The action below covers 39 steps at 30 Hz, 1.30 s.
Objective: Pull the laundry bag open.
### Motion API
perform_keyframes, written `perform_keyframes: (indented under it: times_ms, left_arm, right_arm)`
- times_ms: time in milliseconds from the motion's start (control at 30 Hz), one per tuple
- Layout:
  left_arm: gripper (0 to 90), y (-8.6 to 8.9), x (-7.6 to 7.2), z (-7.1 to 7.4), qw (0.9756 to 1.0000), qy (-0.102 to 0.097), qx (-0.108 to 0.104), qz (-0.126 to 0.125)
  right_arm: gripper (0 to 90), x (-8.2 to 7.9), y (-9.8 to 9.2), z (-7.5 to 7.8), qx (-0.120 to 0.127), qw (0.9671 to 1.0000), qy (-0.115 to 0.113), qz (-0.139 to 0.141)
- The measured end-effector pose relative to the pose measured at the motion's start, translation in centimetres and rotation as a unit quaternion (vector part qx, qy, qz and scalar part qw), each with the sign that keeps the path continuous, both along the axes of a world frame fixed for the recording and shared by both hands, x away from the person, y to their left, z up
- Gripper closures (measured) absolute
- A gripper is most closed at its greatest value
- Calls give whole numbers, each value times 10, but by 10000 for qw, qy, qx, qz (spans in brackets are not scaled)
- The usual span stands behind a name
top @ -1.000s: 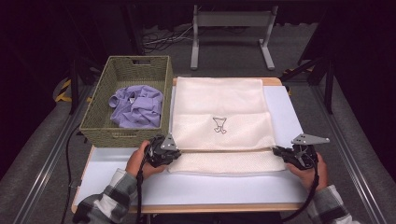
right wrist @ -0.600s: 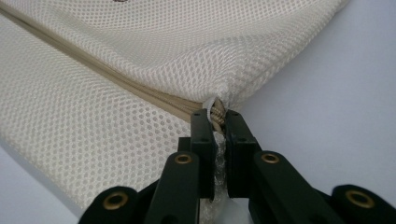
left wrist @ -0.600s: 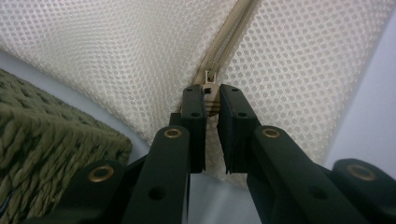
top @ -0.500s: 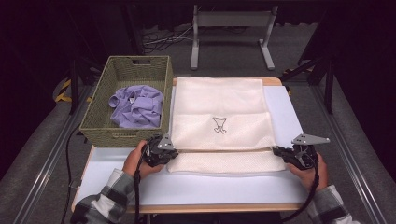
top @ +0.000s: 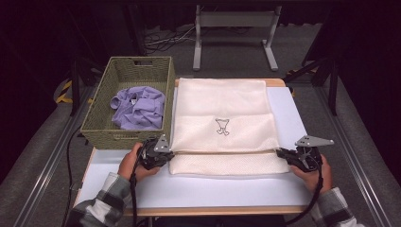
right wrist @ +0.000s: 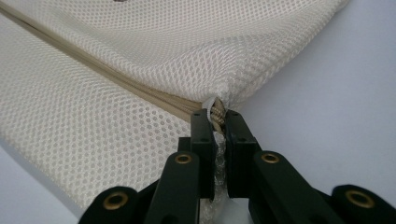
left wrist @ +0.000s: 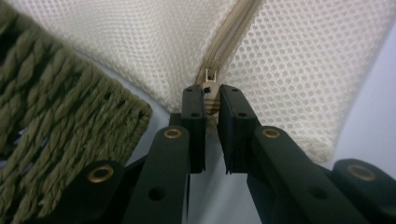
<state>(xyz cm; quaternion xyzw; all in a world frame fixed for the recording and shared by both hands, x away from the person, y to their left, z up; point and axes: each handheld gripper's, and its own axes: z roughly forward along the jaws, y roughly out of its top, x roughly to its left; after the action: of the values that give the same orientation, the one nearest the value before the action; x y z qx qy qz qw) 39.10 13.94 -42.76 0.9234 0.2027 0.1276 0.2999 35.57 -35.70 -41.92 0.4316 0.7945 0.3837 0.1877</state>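
Observation:
A cream mesh bag [top: 222, 101] with a small dark emblem lies flat on the white table [top: 227, 191]. A tan zipper [right wrist: 93, 65] runs across it near the front. My left gripper [top: 166, 152] is at the zipper's left end, shut on the zipper pull [left wrist: 211, 95], with the mesh [left wrist: 289, 60] spreading beyond the jaws. My right gripper [top: 280, 152] is at the bag's right edge. In the right gripper view my right gripper [right wrist: 217, 116] is shut on the bag's corner at the zipper's end, with mesh [right wrist: 116, 107] bunched at the jaws.
A green woven basket [top: 94, 123] stands at the left, touching the bag's edge, with crumpled purple cloth [top: 139, 106] inside. Its weave [left wrist: 60, 121] is close beside my left jaws. A grey metal stand [top: 234, 28] is behind the table. Bare tabletop runs along the front.
My left gripper has edged slightly to the left at the zipper's end. The right gripper and the bag have stayed in place.

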Motion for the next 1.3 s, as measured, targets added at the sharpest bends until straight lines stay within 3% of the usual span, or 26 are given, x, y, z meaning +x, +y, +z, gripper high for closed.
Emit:
perform_keyframes:
  times_ms: [67, 133, 200, 233, 267, 333, 433, 600, 1000, 1300]
  left_arm:
    - [815, 1, -1, -1, 9996, -116, 248, 49]
    - [816, 6, 0, -2, 10000, -4, 55, 76]
    - [815, 9, -1, -2, 9995, -89, 256, 167]
    - [816, 14, -1, -3, 9997, -16, 128, 194]
    - [815, 17, -1, -3, 9998, 28, 41, 211]
    - [815, 20, -2, -3, 9997, 23, 4, 236]
    - [815, 18, -3, -4, 9997, -27, 109, 228]
    - [815, 19, -3, -4, 9997, 2, 89, 231]
    - [812, 22, -4, -7, 9993, -56, -92, 359]
    - [807, 26, -6, -8, 9987, -96, -247, 431]
  right_arm:
    - [843, 0, 1, 0, -72, 10000, -14, -13]
    - [843, -1, 0, 1, -59, 10000, -21, -50]
    - [843, 0, 0, 1, -80, 9999, -35, -68]
    - [843, 0, -1, 1, -158, 9998, -57, -88]
    - [843, 0, -3, 1, -37, 10000, -17, -86]
    - [843, 0, -3, 1, 14, 10000, -9, -56]
    - [843, 0, 0, 2, -53, 10000, -26, -64]
    - [843, 0, -1, 1, -51, 10000, -10, -49]
    - [829, -1, 0, 0, 18, 10000, 75, -3]
    - [774, -1, 1, -2, -96, 9997, 206, 36]
